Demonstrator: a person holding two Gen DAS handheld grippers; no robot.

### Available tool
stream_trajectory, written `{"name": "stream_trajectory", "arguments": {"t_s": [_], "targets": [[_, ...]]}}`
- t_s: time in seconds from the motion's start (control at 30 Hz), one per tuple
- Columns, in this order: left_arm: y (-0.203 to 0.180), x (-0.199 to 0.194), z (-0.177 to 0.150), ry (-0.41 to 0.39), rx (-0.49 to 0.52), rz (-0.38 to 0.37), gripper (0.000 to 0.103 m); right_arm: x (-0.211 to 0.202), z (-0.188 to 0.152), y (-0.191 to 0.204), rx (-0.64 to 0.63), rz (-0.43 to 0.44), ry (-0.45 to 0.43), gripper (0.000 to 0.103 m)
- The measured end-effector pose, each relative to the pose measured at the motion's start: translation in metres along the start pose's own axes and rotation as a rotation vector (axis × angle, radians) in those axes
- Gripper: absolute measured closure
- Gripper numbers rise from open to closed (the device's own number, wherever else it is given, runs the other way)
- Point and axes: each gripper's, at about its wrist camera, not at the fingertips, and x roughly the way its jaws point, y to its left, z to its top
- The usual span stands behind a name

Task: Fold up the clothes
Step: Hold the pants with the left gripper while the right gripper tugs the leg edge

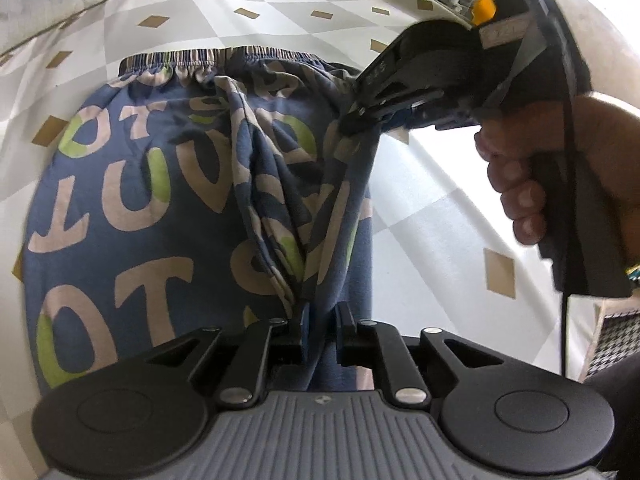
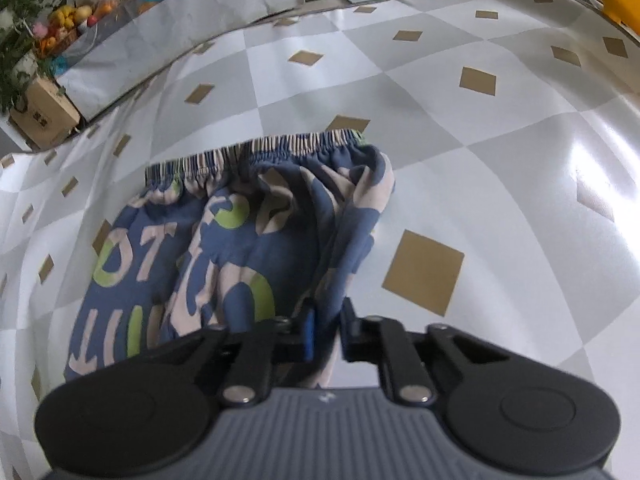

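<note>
Blue shorts (image 1: 168, 184) printed with big beige and green letters lie on a chequered tablecloth (image 1: 280, 12), striped elastic waistband at the far end. My left gripper (image 1: 320, 332) is shut on a raised fold of the blue cloth near its near edge. In the left wrist view my right gripper (image 1: 354, 118) comes in from the right, held by a hand (image 1: 560, 168), and pinches the same lifted edge farther up. In the right wrist view the right gripper (image 2: 326, 330) is shut on the shorts (image 2: 224, 240), the fabric running up between its fingers.
Grey-and-white tablecloth (image 2: 480, 140) with tan diamonds spreads to the right of the shorts. A cardboard box (image 2: 44, 116), plants and fruit (image 2: 68, 16) stand at the far left. Clutter and an orange item (image 1: 486, 6) sit at the far right edge.
</note>
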Motion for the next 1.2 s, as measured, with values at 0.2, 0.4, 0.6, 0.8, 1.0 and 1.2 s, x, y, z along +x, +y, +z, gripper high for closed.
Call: {"name": "stream_trajectory", "arguments": {"t_s": [0.2,0.4,0.6,0.8,1.0,1.2], "targets": [[0.001,0.001,0.000,-0.004,0.012,0.014,0.081,-0.019,0.007,0.005,0.004,0.063,-0.064,0.098],[-0.002,0.002,0.000,-0.004,0.026,0.016,0.067,-0.032,0.017,0.008,0.015,0.109,-0.103,0.098],[0.002,0.004,0.000,0.003,-0.024,0.006,0.077,-0.031,0.019,0.005,0.031,0.115,-0.099,0.098],[-0.002,0.000,0.003,-0.005,-0.030,0.009,0.098,-0.014,0.017,-0.015,0.106,0.076,-0.058,0.092],[-0.007,-0.004,0.004,-0.005,-0.032,0.002,0.098,-0.004,0.015,-0.036,0.195,0.060,-0.045,0.065],[-0.007,-0.002,0.004,0.001,-0.036,0.019,0.098,0.006,0.014,-0.043,0.244,0.058,-0.028,0.056]]}}
